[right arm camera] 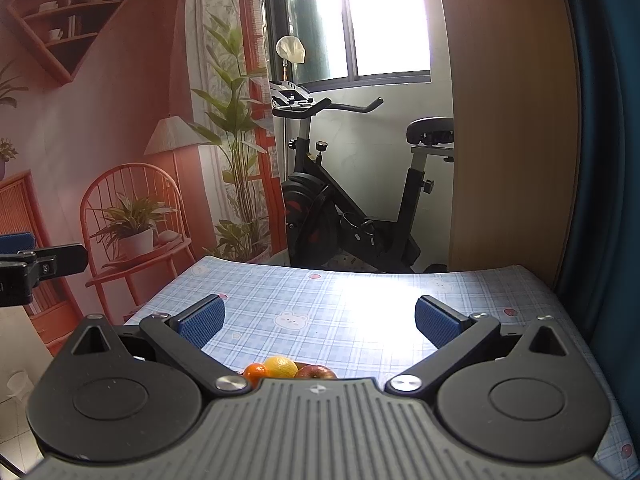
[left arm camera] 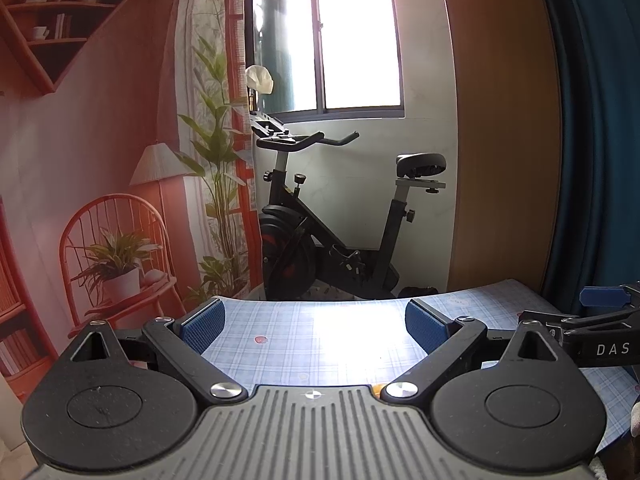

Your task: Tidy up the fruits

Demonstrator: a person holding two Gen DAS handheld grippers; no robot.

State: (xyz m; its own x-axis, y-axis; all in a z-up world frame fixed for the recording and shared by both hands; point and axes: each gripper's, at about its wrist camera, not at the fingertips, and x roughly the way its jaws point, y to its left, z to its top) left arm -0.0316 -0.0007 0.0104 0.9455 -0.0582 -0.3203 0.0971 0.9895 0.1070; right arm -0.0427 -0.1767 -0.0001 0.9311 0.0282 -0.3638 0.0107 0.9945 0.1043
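In the right wrist view, a small orange (right arm camera: pixel 255 373), a yellow citrus fruit (right arm camera: pixel 281 366) and a red apple (right arm camera: pixel 316 372) lie close together just under my right gripper's body, partly hidden by it. My right gripper (right arm camera: pixel 320 322) stands open above the blue plaid tablecloth (right arm camera: pixel 360 304), nothing between its blue pads. My left gripper (left arm camera: pixel 316 326) is open too, empty, over the same tablecloth (left arm camera: pixel 320 332). A sliver of orange (left arm camera: pixel 375 389) shows beneath its body. Each gripper appears at the edge of the other's view: the right one (left arm camera: pixel 600 320) and the left one (right arm camera: pixel 24 264).
An exercise bike (right arm camera: pixel 352 200) stands past the table's far edge under a bright window. A backdrop with a printed chair, lamp and plants (right arm camera: pixel 132 216) hangs at the left. A wooden panel (right arm camera: pixel 512 120) and a blue curtain (right arm camera: pixel 608 160) rise at the right.
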